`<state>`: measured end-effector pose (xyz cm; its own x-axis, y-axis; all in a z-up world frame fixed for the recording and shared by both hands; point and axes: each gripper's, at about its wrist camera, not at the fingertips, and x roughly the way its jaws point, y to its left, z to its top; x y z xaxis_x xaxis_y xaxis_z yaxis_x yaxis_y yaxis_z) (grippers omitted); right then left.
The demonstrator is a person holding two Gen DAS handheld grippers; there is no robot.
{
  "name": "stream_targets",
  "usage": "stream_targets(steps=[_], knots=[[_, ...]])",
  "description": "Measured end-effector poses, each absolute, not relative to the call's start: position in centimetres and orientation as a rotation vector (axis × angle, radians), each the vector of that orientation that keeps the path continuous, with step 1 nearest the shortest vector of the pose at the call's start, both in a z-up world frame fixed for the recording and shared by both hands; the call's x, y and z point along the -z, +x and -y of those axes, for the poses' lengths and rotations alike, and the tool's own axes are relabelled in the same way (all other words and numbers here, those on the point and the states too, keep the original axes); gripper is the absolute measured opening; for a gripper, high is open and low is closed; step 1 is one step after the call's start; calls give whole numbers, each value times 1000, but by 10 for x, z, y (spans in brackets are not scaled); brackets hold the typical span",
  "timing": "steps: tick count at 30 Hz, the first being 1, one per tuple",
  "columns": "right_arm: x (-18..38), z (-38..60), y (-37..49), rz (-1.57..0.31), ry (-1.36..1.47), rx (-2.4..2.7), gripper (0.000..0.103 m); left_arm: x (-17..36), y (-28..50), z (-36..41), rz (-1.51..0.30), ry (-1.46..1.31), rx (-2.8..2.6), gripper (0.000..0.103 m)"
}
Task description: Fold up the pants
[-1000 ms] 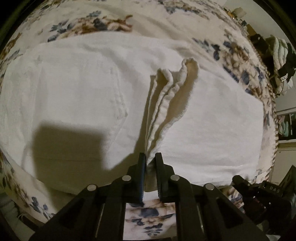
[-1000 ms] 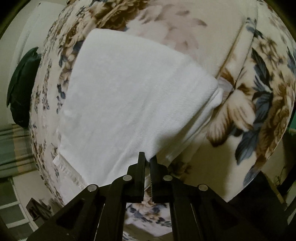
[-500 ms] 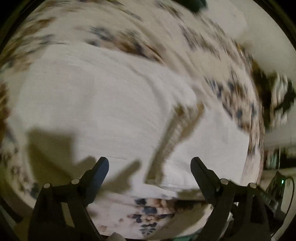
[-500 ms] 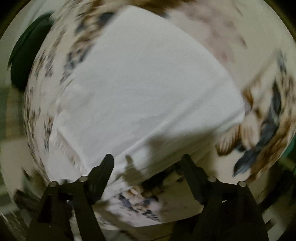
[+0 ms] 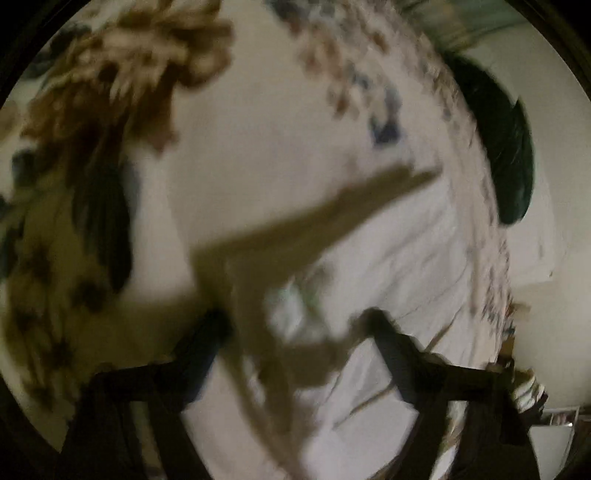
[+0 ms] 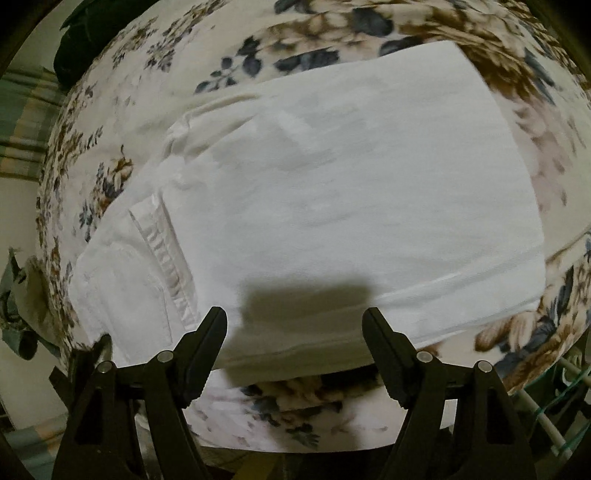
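My left wrist view is motion-smeared: pants and left claw lack detail. In my right view, a dark green object is cut off at top.

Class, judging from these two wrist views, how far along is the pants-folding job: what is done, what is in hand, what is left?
Done: the white pants lie folded into a flat rectangle on the floral cover. In hand: nothing; the right gripper and left gripper are open and empty. Left: perhaps another fold or tidying the hem; the blurred left view cannot settle that.
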<state>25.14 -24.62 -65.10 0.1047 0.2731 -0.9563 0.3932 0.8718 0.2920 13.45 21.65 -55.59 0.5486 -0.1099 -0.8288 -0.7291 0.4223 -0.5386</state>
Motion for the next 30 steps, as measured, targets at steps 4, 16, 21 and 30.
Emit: stream_targets(steps=[4,16,21,30], knots=[[658,228,258,-1499,492,94,78,526,140,-201,-883,-933,-485,20],[645,206,255,-1420,43,129,101,416,140,-125,-749,-620,-330,17],[632,229,244,-1390,61,104,101,374,142,-67,-723,-505,-254,17],[612,327,221,-1372,227,170,101,342,156,71,-717,-393,29,16]])
